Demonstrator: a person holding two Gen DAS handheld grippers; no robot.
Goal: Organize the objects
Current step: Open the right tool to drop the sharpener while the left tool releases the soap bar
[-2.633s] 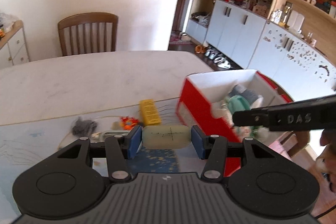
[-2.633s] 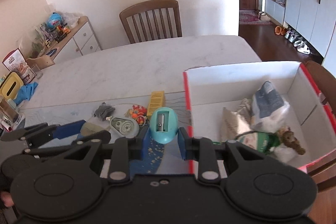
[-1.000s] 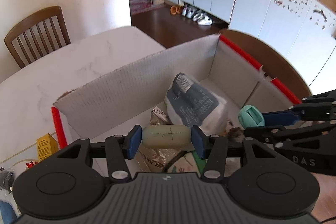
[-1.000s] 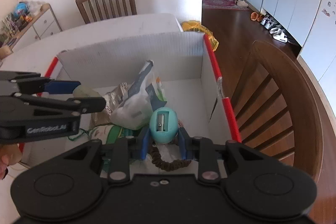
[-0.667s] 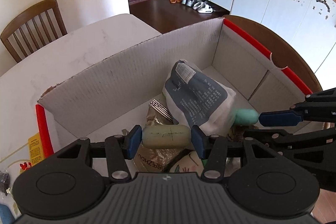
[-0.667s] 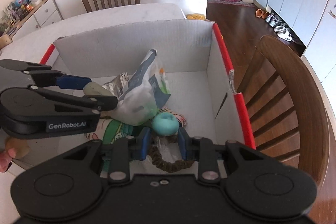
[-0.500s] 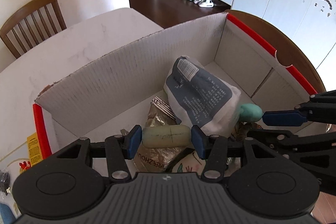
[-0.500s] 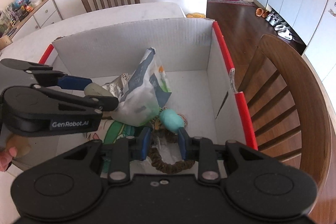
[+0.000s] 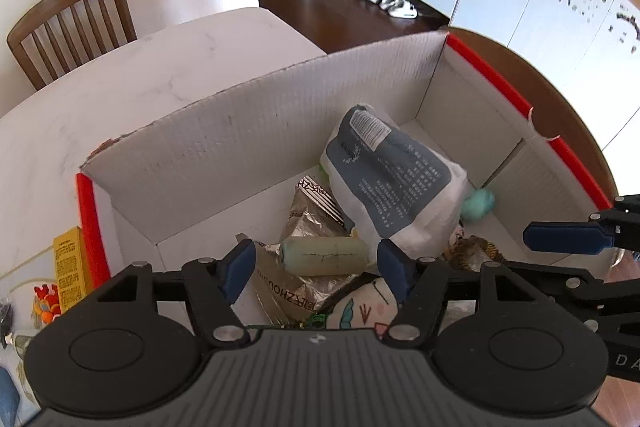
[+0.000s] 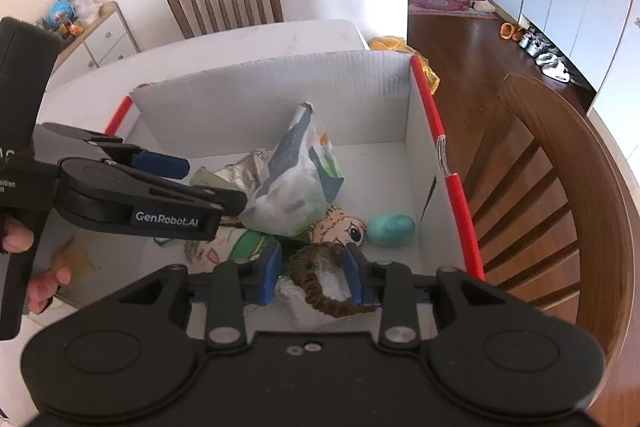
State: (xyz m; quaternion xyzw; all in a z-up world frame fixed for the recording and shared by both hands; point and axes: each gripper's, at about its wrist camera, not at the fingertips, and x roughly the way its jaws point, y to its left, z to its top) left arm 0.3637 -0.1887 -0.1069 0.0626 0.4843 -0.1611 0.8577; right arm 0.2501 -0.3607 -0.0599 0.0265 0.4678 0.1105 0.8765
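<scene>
A white cardboard box (image 9: 240, 155) with red rims sits under both grippers. My left gripper (image 9: 316, 271) hangs over it with its jaws opening. The pale green cylinder (image 9: 324, 255) lies free between the blue pads, resting on a silver foil bag (image 9: 308, 211). My right gripper (image 10: 314, 279) is also over the box (image 10: 280, 99), jaws opening and nothing gripped. The teal egg-shaped sharpener (image 10: 390, 225) lies on the box floor near the right wall; in the left wrist view the sharpener (image 9: 478, 203) shows behind the bag. The left gripper (image 10: 208, 181) is in the right wrist view, with a hand on its handle.
Inside the box lie a blue-and-white bag (image 9: 392, 167), a cartoon doll (image 10: 340, 227) and a brown hair tie (image 10: 316, 279). A wooden chair (image 10: 560, 187) stands against the box's right side. A yellow packet (image 9: 70, 267) and small toys lie on the table left of the box.
Both grippers opened over the box. The green cylinder dropped from the left jaws onto the foil bag. The teal sharpener fell from the right jaws and rolled to the box floor.
</scene>
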